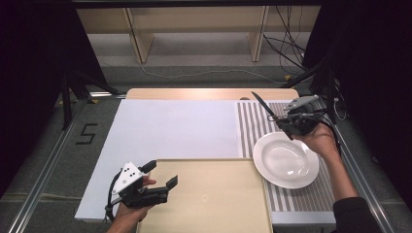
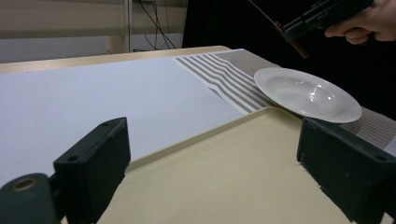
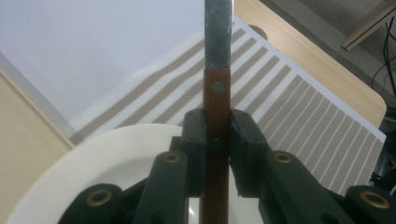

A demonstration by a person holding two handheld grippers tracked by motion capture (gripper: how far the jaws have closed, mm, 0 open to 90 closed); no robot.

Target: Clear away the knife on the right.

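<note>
Dim room with pale shelving behind; wooden table (image 1: 209,93) overlaid with white sheet and striped grey-and-white placemat (image 1: 250,126). Landmark: round white ceramic plate (image 1: 285,160), resting on the placemat, its near-left rim just beside the corner of the flat beige rectangular tray (image 1: 209,199).

Right gripper (image 3: 217,135): raised above the far rim of the plate, jaws narrow and clamped on the brown wooden handle of a table knife (image 3: 217,100), metal blade projecting up and away from the plate toward the far table edge. Grip taken low on the handle, probably to keep the blade clear of the pads and free for laying down beside the plate.

Left gripper (image 1: 160,175): well to the near-left of the plate, hovering over the tray's left part, jaws spread wide with nothing between them, seemingly parked in readiness. Knife not yet set down; likely destination the placemat just beside the plate.
</note>
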